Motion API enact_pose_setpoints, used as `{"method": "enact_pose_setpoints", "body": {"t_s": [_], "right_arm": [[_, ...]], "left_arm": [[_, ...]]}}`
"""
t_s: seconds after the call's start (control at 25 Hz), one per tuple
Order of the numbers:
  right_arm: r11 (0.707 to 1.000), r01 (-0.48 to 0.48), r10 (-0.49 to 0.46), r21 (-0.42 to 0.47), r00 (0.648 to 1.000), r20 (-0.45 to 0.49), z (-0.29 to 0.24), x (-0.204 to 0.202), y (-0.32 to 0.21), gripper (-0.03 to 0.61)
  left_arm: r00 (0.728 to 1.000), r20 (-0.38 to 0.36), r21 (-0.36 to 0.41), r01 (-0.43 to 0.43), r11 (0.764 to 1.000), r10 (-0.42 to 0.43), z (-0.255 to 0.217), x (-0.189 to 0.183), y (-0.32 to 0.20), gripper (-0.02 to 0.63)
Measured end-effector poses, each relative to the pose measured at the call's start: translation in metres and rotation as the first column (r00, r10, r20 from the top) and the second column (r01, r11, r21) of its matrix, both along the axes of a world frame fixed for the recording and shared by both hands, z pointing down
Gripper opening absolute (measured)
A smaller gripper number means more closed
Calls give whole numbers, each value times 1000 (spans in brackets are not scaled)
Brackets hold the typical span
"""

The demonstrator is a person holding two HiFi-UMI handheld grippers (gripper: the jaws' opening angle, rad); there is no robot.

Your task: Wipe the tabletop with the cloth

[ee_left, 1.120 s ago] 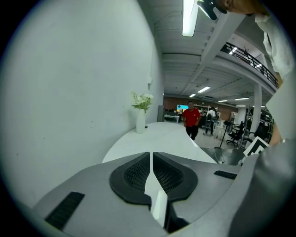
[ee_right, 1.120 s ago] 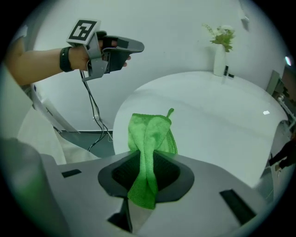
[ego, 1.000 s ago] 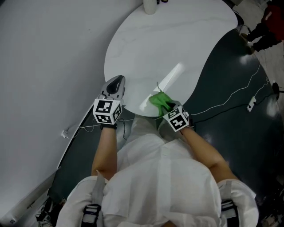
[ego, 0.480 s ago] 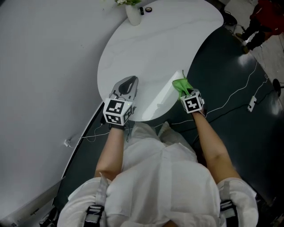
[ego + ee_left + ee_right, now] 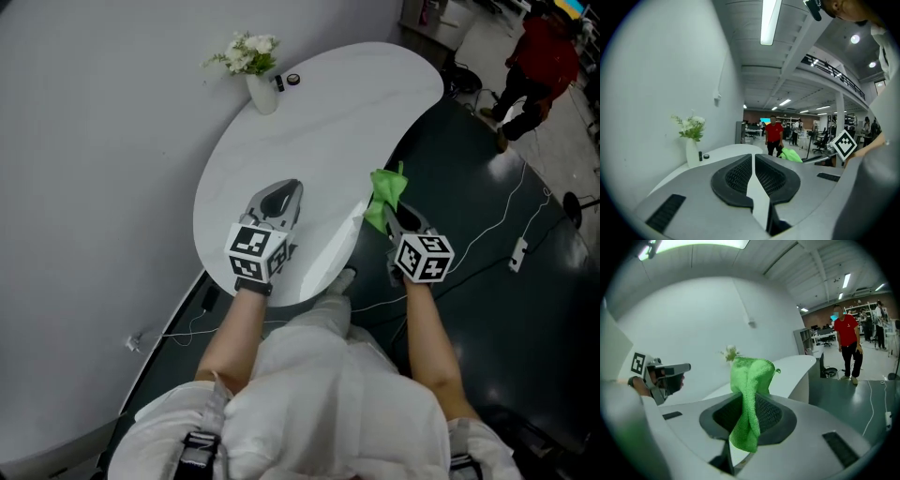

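While clamped, cloth (image 5: 751, 378) in right tool (image 5: 395, 216)

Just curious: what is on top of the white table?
A vase of flowers and two small dark items stand at the far end of the table. The left gripper hides a patch.

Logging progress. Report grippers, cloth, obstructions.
Left gripper shut, empty. Right gripper shut on green cloth, at right edge of tabletop. Flower vase at far end.

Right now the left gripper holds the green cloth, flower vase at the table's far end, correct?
Wrong gripper: the right gripper holds the green cloth, as the right gripper view shows. The left gripper is shut on nothing. The flower vase does sit at the table's far end.
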State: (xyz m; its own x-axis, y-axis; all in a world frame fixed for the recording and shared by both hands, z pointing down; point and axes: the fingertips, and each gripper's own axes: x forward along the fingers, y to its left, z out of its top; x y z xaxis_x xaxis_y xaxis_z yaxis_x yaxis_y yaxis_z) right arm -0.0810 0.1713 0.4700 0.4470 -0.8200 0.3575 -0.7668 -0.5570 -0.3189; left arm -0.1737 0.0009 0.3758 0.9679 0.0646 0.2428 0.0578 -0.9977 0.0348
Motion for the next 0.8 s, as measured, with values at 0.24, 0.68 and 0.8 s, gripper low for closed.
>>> {"method": "enact_pose_setpoints", "body": {"t_s": [0.24,0.68,0.8], "right_arm": [[998,43,-39,48,996,-83,-39,67,-20,72],[997,50,-57,-65,993,-103,-45,209,-4,72],[995,72,-79,-75,992,-97,-44,229,-2,72]], "left_arm": [[998,-58,-49,-15,999,12,2,96,-6,29],[998,-55,-159,24,987,-33,38,236,-13,29],[997,-48,-160,50,986,-58,36,246,-11,29]]}}
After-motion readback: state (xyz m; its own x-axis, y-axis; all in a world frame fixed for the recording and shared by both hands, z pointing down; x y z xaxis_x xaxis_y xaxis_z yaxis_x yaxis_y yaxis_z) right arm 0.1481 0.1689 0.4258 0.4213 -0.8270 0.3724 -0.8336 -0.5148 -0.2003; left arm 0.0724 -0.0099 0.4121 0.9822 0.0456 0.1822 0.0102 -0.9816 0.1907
